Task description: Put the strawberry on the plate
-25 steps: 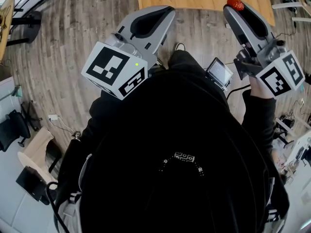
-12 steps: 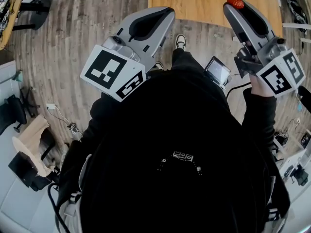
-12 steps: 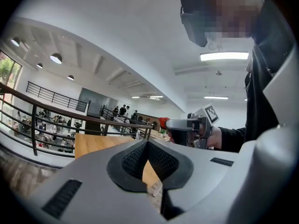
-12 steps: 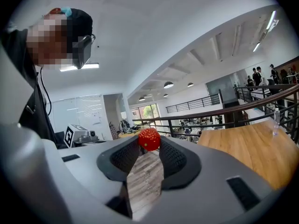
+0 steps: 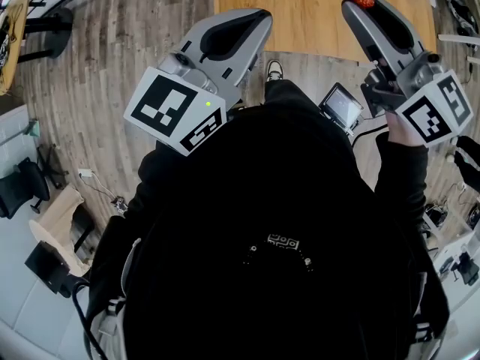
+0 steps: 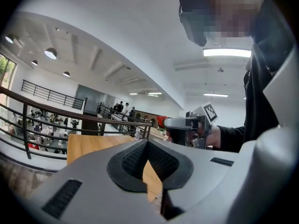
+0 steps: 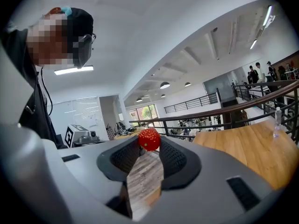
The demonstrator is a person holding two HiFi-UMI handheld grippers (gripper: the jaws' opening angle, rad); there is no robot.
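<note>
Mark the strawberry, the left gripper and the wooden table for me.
strawberry (image 7: 149, 139): right gripper view, middle of the fruit.
left gripper (image 6: 147, 143): left gripper view, where jaw tips meet.
wooden table (image 5: 322, 17): head view, bare top.

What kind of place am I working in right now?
Probably an open-plan lab or office on a mezzanine: a black railing runs along the edge, strip lights shine overhead, and a wooden table stands on wood-plank flooring.
</note>
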